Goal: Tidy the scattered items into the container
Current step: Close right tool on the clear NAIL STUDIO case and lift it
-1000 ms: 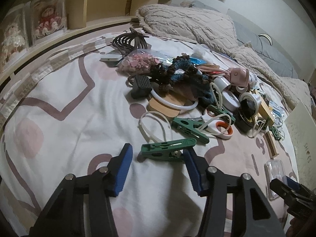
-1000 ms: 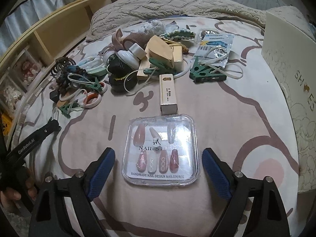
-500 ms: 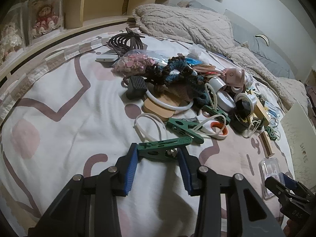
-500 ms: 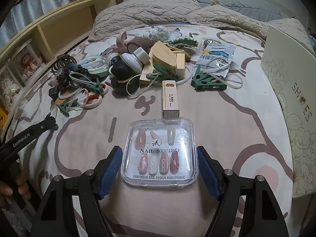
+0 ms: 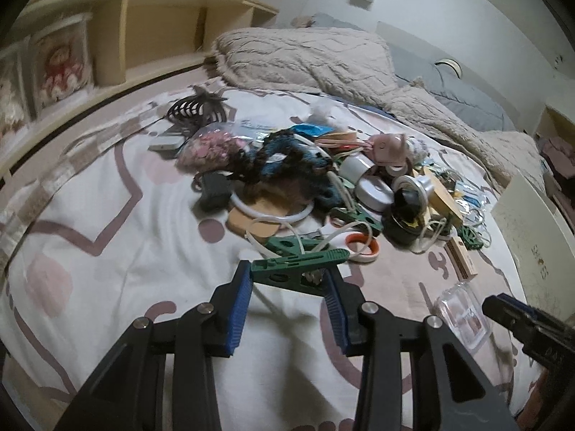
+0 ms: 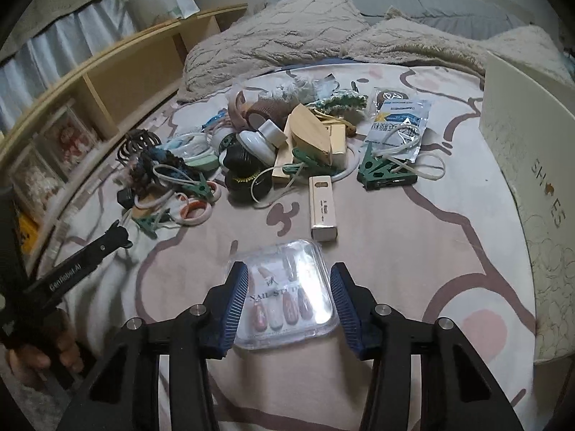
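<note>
Now the left gripper [image 5: 289,292] pinches the clip [image 5: 300,264] by its ends; the right gripper [image 6: 289,296] clamps the nail case [image 6: 289,300], whose smooth sides may slip out.

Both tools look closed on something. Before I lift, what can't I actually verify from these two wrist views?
- Inside of the white shoe box: only its outer wall shows in the right wrist view; the left wrist view cuts it at the frame edge.
- Right tool: the fingers flank the nail case, but the case's near edge hides contact.
- Left tool: the green clip sits between the pads; its underside is hidden.
- Items under the pile: buried by the scrunchies.
</note>
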`<state>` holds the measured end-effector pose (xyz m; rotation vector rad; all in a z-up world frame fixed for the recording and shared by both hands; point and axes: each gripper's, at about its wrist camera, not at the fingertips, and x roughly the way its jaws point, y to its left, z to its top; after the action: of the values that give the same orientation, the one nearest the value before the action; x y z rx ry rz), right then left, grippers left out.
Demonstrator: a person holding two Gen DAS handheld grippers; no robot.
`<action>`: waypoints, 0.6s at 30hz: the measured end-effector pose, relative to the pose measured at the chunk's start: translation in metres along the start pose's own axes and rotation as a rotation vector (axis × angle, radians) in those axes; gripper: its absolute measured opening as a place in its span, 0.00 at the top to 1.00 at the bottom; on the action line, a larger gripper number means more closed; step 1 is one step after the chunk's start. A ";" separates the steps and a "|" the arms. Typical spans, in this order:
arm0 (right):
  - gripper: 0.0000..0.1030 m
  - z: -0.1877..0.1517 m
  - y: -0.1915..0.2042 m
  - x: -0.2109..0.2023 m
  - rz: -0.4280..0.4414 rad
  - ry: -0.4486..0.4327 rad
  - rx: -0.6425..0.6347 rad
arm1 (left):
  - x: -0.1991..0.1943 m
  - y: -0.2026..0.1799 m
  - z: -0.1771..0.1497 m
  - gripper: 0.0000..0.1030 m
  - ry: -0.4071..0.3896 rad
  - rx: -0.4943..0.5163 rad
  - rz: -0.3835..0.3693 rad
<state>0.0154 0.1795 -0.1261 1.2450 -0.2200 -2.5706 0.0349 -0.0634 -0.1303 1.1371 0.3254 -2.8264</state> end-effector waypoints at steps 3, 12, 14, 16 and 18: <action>0.52 -0.001 -0.002 0.004 -0.010 0.019 0.001 | 0.001 -0.004 -0.002 0.62 0.008 0.012 -0.002; 0.09 -0.007 0.012 0.009 -0.045 0.030 -0.079 | 0.004 -0.015 -0.009 0.62 0.017 0.053 -0.003; 0.09 -0.010 0.014 0.015 -0.060 0.054 -0.103 | 0.004 -0.015 -0.010 0.62 0.018 0.057 -0.009; 0.09 -0.013 0.014 0.023 -0.077 0.081 -0.118 | 0.004 -0.016 -0.010 0.62 0.018 0.060 -0.013; 0.09 -0.015 0.013 0.029 -0.095 0.095 -0.128 | 0.004 -0.016 -0.010 0.62 0.020 0.059 -0.017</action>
<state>0.0124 0.1583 -0.1539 1.3560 0.0231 -2.5504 0.0366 -0.0451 -0.1374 1.1803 0.2552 -2.8587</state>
